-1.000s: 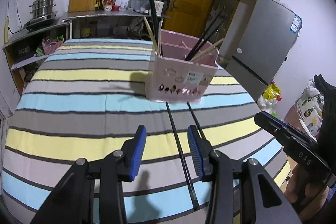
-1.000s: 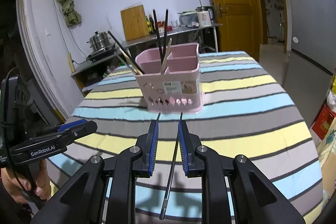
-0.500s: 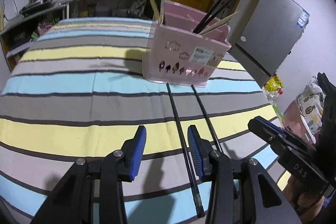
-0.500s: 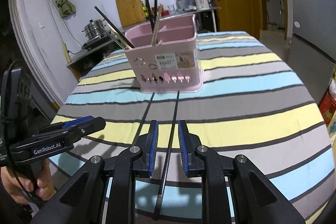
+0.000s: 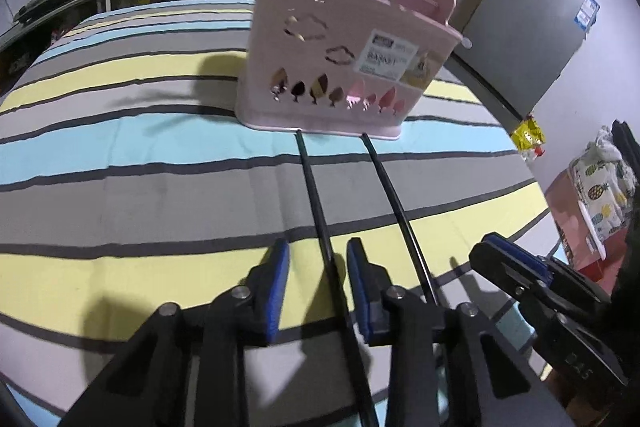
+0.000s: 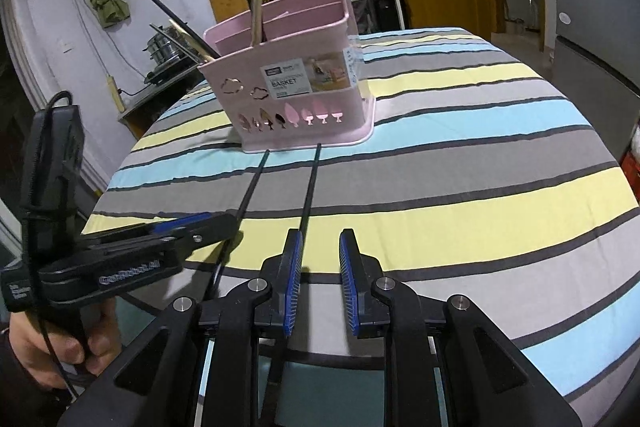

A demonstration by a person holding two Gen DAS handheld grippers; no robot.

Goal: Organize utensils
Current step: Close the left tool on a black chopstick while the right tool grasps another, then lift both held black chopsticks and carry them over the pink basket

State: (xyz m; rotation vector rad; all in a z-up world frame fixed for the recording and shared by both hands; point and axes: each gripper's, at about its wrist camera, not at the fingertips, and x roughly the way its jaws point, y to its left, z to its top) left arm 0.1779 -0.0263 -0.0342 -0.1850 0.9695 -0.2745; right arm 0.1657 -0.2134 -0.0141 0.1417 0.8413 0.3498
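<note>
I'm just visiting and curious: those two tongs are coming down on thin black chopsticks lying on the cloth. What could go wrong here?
1. The left tongs are closing around one chopstick; it is thin and may slip or roll away.
2. The other chopstick lies beside the right tongs, not between them, so they may miss it.
3. Both tongs work close together and could bump.
</note>
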